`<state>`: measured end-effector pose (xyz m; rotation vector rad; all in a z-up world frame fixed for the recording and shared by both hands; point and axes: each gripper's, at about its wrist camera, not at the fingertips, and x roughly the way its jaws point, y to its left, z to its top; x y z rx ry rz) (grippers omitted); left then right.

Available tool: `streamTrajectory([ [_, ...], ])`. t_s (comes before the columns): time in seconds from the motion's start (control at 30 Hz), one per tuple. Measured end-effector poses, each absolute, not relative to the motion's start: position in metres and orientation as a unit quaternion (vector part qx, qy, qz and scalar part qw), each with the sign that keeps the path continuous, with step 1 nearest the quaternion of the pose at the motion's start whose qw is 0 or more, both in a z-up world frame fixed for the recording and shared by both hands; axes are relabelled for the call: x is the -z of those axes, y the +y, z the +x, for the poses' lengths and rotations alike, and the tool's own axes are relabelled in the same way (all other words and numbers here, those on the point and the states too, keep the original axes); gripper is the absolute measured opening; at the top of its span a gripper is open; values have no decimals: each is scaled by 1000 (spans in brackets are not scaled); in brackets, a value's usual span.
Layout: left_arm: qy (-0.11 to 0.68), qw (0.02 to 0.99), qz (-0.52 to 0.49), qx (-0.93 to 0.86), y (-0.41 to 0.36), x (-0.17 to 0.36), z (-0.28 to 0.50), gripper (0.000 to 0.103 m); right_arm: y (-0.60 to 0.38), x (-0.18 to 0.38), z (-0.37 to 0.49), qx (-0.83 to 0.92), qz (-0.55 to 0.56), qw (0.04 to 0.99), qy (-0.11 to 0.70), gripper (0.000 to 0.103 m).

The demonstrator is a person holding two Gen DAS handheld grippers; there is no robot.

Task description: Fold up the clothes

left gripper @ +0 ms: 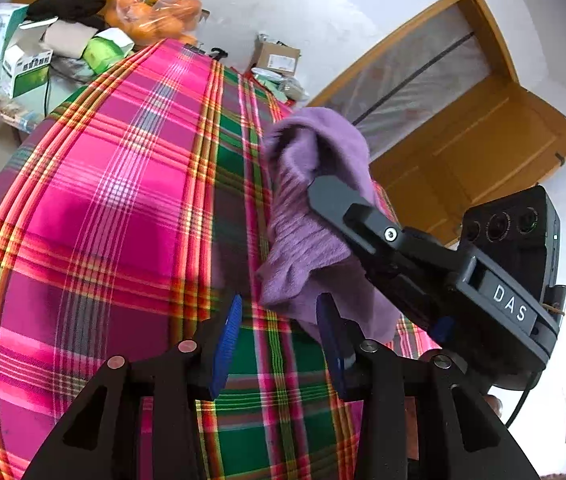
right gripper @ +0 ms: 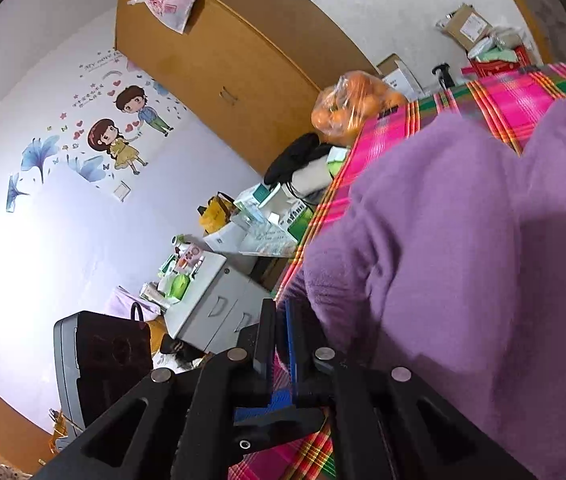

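right tool [left gripper: 323,188] angled down, clamped on purple garment [left gripper: 307,216]; left tool [left gripper: 279,320] half open, empty, over plaid cloth [left gripper: 123,200].

plaid cloth [left gripper: 115,200] open leftward, boxes [left gripper: 27,64] crowding far edge

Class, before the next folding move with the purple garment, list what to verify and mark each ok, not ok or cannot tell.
1. Right tool clamped on the purple garment: ok.
2. Left tool open, nothing between its pads: ok.
3. Garment above the plaid cloth: ok.
4. Garment spread flat: not ok, bunched.
5. Bag of oranges and boxes off the plaid cloth: ok.
6. Which garment it is: cannot tell.
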<state>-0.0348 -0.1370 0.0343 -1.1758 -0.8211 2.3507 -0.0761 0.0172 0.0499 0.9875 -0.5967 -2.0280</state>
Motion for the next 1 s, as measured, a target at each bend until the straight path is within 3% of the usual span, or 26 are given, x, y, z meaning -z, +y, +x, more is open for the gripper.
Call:
streamTrajectory([
  [0.2, -298, 172, -431, -834, -139, -27, -38, 41, 38, -56, -71, 809, 385, 381, -227, 6],
  [0.47, -277, 167, -425, -845, -130, -34, -33, 41, 126, -56, -61, 855, 372, 274, -235, 20],
  [0.63, -244, 178, -425, -853, -112, -39, -31, 42, 164, -46, -48, 884, 383, 196, -182, 28],
  [0.87, -228, 215, -452, -835, -84, -35, -39, 43, 210, -27, -28, 890, 390, 147, -186, 29],
  [0.93, -233, 225, -468, -822, -77, -29, -43, 45, 222, -25, -25, 894, 388, 120, -190, 39],
  [1.0, -235, 231, -478, -814, -70, -24, -48, 46, 230, -22, -25, 893, 388, 108, -201, 42],
])
